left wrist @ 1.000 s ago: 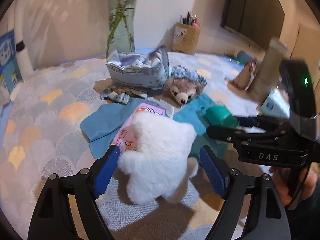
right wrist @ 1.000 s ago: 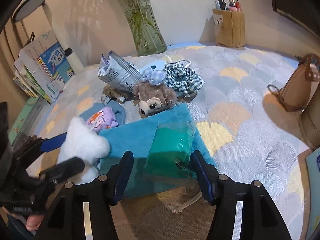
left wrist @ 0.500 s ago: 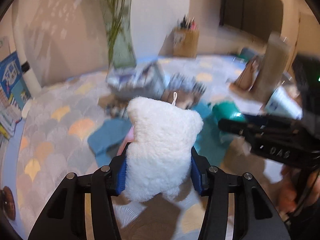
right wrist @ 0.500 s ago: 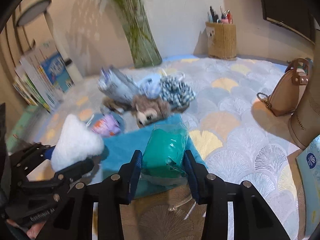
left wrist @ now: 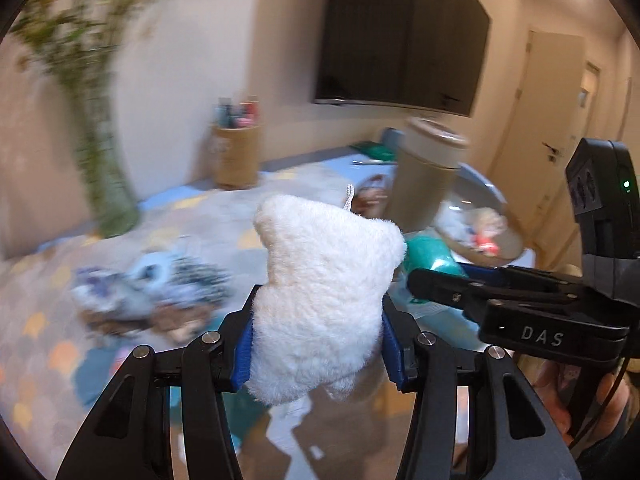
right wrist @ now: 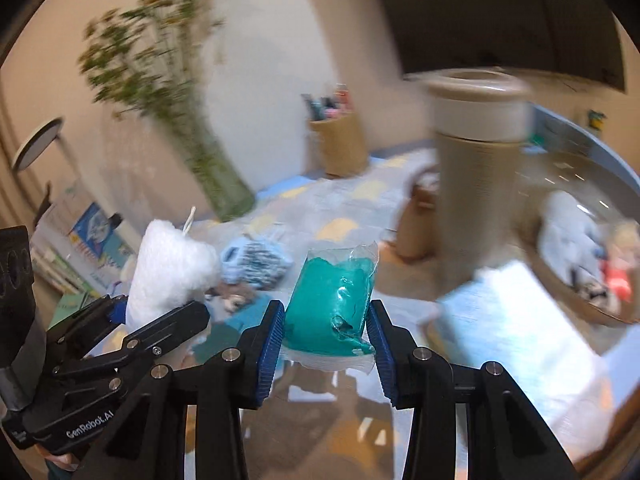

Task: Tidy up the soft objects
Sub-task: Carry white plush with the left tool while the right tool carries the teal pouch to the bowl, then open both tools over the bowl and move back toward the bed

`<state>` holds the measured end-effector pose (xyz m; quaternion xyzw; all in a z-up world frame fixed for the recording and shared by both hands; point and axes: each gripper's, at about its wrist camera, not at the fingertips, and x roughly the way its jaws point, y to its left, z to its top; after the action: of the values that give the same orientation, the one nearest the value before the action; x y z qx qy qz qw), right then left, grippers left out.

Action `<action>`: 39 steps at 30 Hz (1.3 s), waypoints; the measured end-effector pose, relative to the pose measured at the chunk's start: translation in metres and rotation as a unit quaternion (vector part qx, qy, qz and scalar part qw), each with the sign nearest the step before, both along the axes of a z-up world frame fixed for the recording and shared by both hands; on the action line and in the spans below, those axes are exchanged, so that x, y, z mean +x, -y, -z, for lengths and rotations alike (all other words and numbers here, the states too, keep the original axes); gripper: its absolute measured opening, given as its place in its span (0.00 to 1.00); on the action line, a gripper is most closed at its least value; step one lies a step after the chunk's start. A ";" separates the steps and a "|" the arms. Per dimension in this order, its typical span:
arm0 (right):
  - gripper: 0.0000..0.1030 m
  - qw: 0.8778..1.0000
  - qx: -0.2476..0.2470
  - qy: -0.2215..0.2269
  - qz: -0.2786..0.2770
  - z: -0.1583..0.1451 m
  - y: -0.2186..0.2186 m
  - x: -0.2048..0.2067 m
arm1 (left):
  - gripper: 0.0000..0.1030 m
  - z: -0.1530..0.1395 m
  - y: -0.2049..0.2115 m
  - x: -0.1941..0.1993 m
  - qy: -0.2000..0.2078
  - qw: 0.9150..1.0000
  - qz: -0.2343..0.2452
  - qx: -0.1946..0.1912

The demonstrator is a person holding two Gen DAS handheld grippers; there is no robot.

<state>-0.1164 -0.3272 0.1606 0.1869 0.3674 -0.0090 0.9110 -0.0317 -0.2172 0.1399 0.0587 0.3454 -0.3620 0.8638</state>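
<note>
Both tongs are carrying something: the left gripper [left wrist: 316,344] is clamping a white plush [left wrist: 324,300] low across its body, and the right gripper [right wrist: 326,338] is pinching a teal pack [right wrist: 330,308] by its two sides, each pair of jaws having just been closing onto its load. Both things are hanging clear above the rug [left wrist: 180,224], side by side, with the plush just left of the pack in the right view. The plush is looking light and very squashy, bulging above the blue pads [left wrist: 245,354], so a hold across its middle is suiting it; its loop [left wrist: 349,196] is too thin to trust. The pack is soft inside a clear film wrap (likely slippery, and crinkling at the corners), so squeezing the filling rather than the loose film edge is the safer choice. Ahead on the right, a round basket [right wrist: 576,304] is already holding a few soft toys and is probably where these are heading. A tall beige bin [right wrist: 476,184] is standing close beside it, and a pale box [right wrist: 520,320] is lying in front, so the open way in is over the near rim. Since the grippers are travelling close together, they are risking a knock when lowering.
</note>
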 end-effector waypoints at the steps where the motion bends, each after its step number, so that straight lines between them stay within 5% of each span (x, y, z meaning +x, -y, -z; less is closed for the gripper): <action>1: 0.40 1.000 0.002 0.001 0.012 -0.001 0.010 -0.005 | 0.47 0.000 0.010 -0.002 -0.003 1.000 0.010 0.000; 14: 0.40 0.989 0.021 0.010 0.145 -0.009 0.132 -0.058 | 0.47 0.014 0.133 -0.018 -0.053 0.991 0.120 0.003; 29: 0.40 0.974 0.015 0.047 0.222 -0.041 0.241 -0.051 | 0.48 -0.010 0.240 -0.016 -0.029 0.988 0.153 -0.006; 33: 0.42 0.970 0.048 0.038 0.233 -0.031 0.270 -0.033 | 0.61 -0.005 0.262 -0.009 -0.006 0.990 0.142 -0.003; 35: 0.57 0.969 0.077 0.032 0.234 -0.021 0.284 -0.027 | 0.73 0.001 0.269 -0.008 0.009 0.990 0.141 -0.002; 39: 0.57 0.967 0.103 0.030 0.233 -0.013 0.293 -0.031 | 0.74 0.012 0.278 -0.009 -0.005 0.989 0.149 0.006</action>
<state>-0.1476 -0.6207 0.1732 0.3606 0.2850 -0.1771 0.8703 -0.0407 -0.4951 0.1277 0.1124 0.3394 -0.4851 0.7980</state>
